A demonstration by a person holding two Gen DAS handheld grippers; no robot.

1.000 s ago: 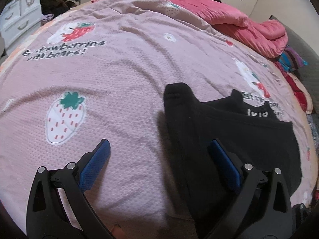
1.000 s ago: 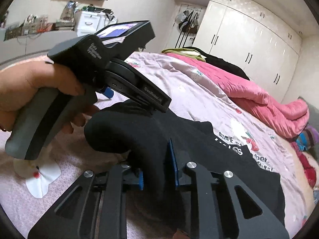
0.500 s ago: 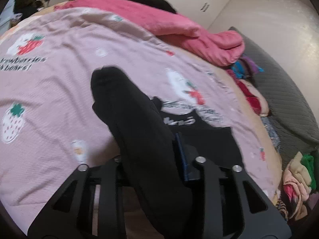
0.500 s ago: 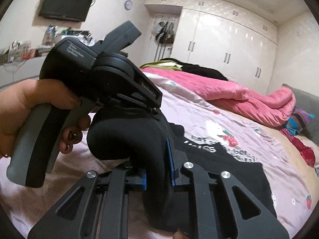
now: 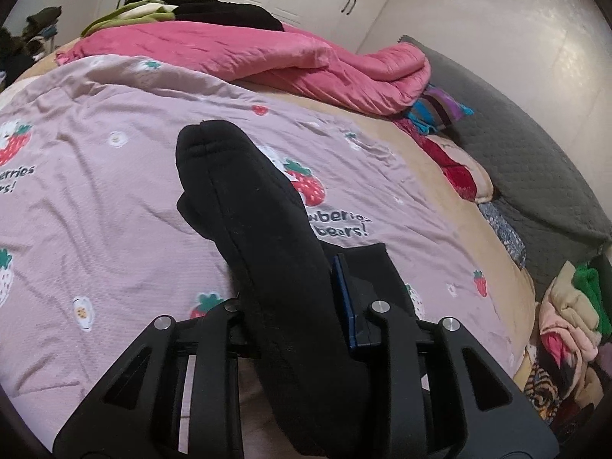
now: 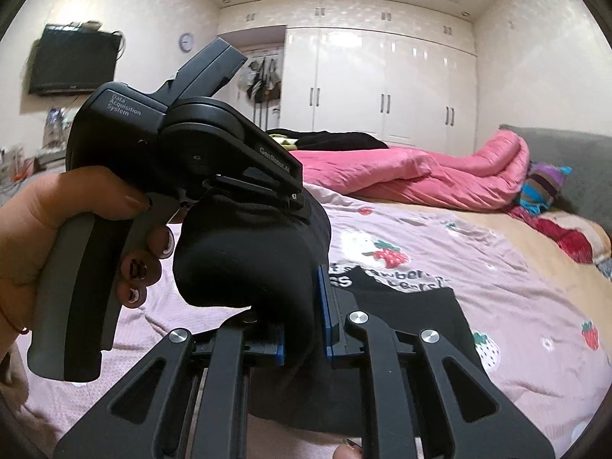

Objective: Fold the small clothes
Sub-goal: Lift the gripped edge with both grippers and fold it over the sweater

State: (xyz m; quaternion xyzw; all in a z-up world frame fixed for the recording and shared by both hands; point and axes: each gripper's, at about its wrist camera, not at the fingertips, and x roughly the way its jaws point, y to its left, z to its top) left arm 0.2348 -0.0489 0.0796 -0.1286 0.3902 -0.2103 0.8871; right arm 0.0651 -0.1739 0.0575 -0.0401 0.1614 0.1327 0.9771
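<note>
A small black garment with white lettering lies on the pink strawberry bedspread (image 5: 95, 199). My left gripper (image 5: 294, 306) is shut on its black sleeve (image 5: 244, 206), which sticks up and forward, lifted off the bed. My right gripper (image 6: 304, 317) is shut on another fold of the same black garment (image 6: 248, 256), also lifted. The left gripper's body (image 6: 183, 141) and the hand holding it sit just left of and above that fold. The garment's flat body (image 6: 413, 306) rests on the bedspread (image 6: 516, 287) to the right.
A rumpled pink quilt (image 5: 248, 53) lies at the far end of the bed, with dark and green clothes behind it. A grey padded headboard (image 5: 535, 160) and a pile of colourful clothes (image 5: 566, 325) are at the right. White wardrobes (image 6: 382, 88) stand beyond.
My left gripper was open above the bedspread, then closed on the black sleeve and raised it. My right gripper kept its hold and lifted too; both views tilted up.
</note>
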